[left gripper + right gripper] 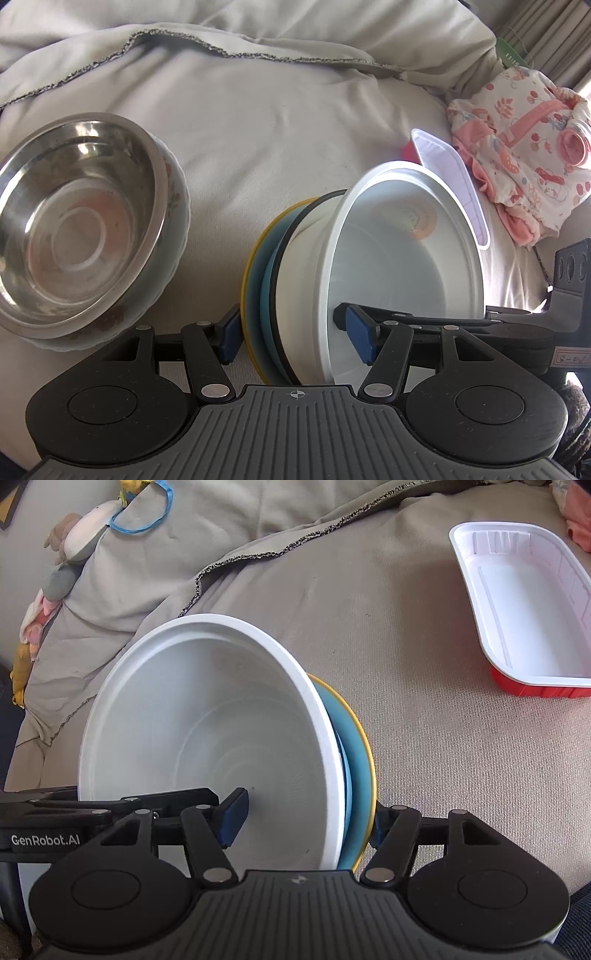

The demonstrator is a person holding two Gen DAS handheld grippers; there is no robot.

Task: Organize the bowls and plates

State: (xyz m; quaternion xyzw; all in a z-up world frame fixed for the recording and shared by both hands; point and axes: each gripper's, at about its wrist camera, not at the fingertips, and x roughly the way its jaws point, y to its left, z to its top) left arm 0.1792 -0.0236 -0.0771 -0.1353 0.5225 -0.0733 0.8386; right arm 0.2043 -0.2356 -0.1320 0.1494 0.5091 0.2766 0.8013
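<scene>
A stack of a white bowl [402,258], a blue plate [266,295] and a yellow plate [248,273] is held on edge between both grippers. My left gripper [295,336] is shut on the stack: one pad behind the yellow plate, one inside the bowl. My right gripper [303,819] is shut on the same white bowl [207,738] and plates [360,760] from the opposite side. A steel bowl [74,229] nested in a flowered bowl lies tilted on the beige cloth at left.
A white tray with red outside [528,624] lies on the cloth at right, also behind the bowl in the left wrist view [454,173]. Pink patterned clothing [524,158] is at far right. A soft toy [74,542] lies far left.
</scene>
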